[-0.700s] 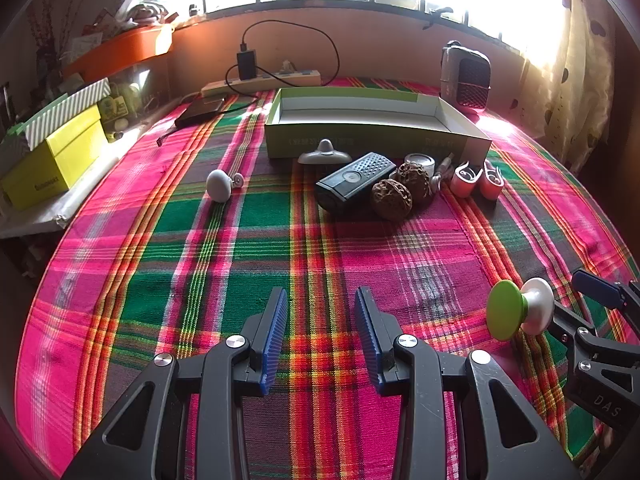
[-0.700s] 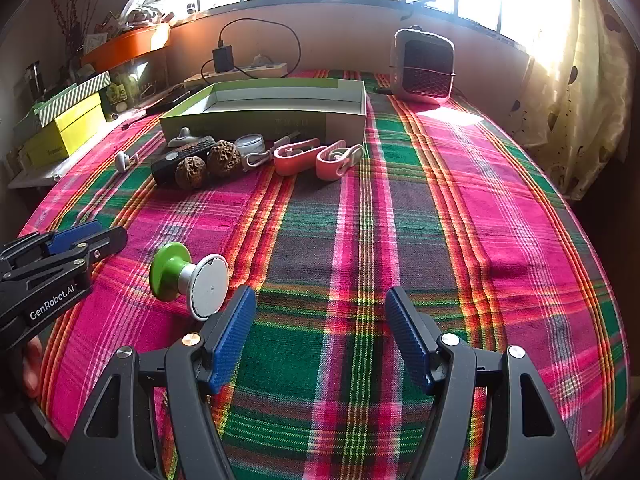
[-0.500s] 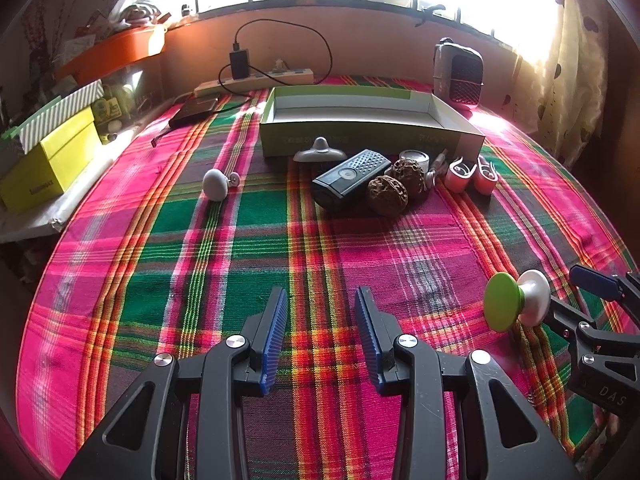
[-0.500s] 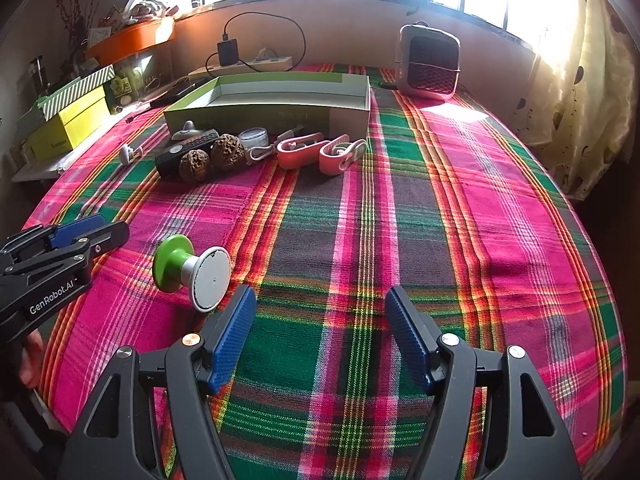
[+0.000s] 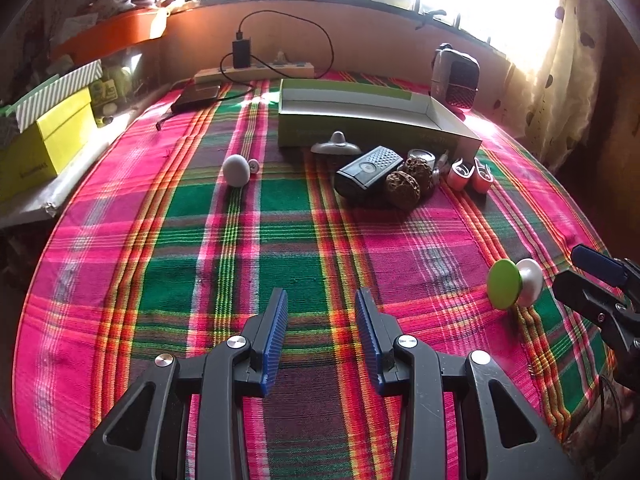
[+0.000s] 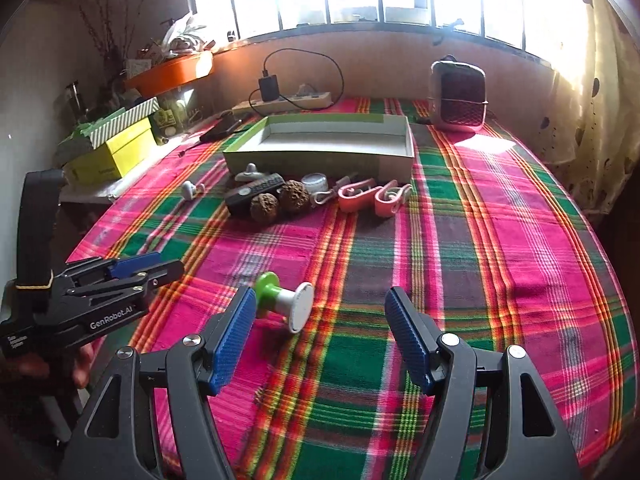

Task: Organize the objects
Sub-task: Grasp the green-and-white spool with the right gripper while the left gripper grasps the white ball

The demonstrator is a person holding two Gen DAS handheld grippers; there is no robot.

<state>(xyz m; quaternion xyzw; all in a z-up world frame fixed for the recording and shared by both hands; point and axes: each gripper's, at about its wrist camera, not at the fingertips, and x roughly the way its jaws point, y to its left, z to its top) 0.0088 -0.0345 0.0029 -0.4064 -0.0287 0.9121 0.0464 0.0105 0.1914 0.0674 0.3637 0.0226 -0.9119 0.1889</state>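
While both claws hang low over the pink-and-green plaid tablecloth (image 6: pixel 460 248), I log positions left to right. Left gripper (image 5: pixel 320 336): jaws parted a moderate gap, nothing between them, bare cloth ahead. Far left, a small white egg-shaped plastic piece (image 5: pixel 236 170) lies alone. Centre, a heap sits against the front wall of the open shallow green cardboard box (image 6: pixel 320 156): black ribbed remote (image 6: pixel 254 194), two brown knobbly walnuts (image 6: pixel 280 202), two pink plastic clips (image 6: pixel 372 198). Staged there, I judge, for loading into the box. The green-and-white spool-shaped knob (image 6: pixel 282 304) lies tipped on its side just ahead of my right gripper (image 6: pixel 320 336), near its left finger; jaws wide, released, gripping nothing. Whether that finger touches the knob, I can't tell. Open cloth to the right; table edge close below.
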